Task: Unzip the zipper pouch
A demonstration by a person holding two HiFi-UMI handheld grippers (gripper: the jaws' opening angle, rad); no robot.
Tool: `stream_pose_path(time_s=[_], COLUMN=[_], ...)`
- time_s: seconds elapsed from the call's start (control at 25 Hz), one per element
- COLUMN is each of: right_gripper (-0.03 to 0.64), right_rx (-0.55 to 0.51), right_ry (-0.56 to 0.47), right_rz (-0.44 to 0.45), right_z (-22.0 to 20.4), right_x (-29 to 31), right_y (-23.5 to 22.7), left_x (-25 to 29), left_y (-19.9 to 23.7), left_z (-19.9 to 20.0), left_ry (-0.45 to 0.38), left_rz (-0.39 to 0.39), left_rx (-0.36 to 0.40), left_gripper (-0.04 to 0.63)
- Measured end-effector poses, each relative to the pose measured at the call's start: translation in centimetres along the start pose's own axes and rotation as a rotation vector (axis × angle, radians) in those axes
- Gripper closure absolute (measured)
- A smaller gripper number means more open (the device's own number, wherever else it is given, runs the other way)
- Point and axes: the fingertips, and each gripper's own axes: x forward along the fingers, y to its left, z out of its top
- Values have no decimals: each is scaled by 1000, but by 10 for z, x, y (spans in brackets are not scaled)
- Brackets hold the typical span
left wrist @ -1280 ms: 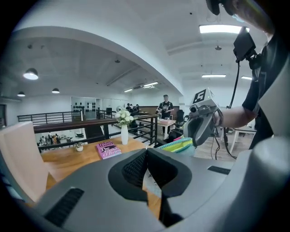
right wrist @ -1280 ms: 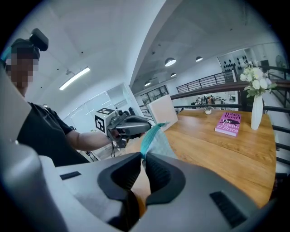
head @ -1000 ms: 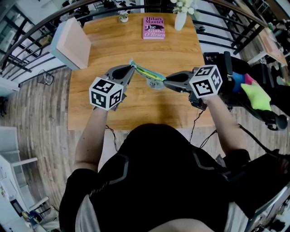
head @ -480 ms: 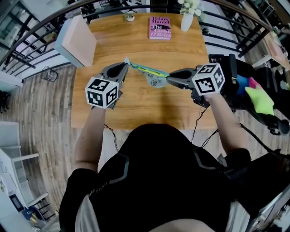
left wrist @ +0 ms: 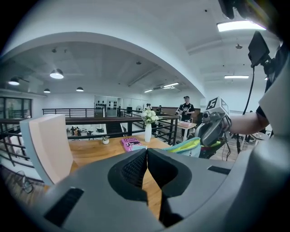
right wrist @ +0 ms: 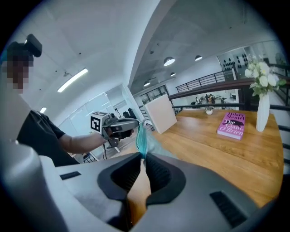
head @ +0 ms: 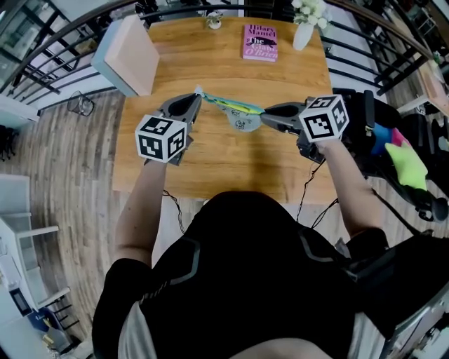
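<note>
The zipper pouch [head: 237, 114], with a teal and yellow-green top edge and a grey patterned body, hangs stretched between both grippers above the wooden table [head: 210, 161]. My left gripper [head: 197, 95] is shut on the pouch's left end. My right gripper [head: 264, 110] is shut on its right end. In the left gripper view the jaws [left wrist: 146, 151] meet, and the pouch [left wrist: 186, 146] runs off to the right gripper [left wrist: 213, 126]. In the right gripper view the teal edge [right wrist: 141, 138] enters the closed jaws [right wrist: 144, 157]; what exactly they pinch is hidden.
A pink book [head: 260, 43], a white vase of flowers [head: 303, 31] and a small pot [head: 214, 20] stand at the table's far edge. A pale pink box [head: 128, 56] sits at the far left corner. Railings ring the table; bright soft things [head: 401, 153] lie at the right.
Both grippers have drifted left over the table with the pouch, the left one further, so the pouch is drawn out longer. Both jaws stay closed.
</note>
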Motion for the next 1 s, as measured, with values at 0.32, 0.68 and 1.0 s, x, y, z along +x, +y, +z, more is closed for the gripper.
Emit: stream_pose_path(time_s=[0.32,0.68,1.0], right_gripper=[571,569,571], right_rx=[198,392,597], right_ry=[-14,-19,24], right_rz=[142,318,296], right_z=[-20,-42,-86], right_x=[44,99,115], right_y=[-1,2,-34], left_x=[-1,-21,26], left_y=[25,53,47], left_z=[-19,-65,-114], left_ry=[91,271,400], left_rz=[53,103,51], left_rx=[-24,-81,-104], left_gripper=[566,566,566])
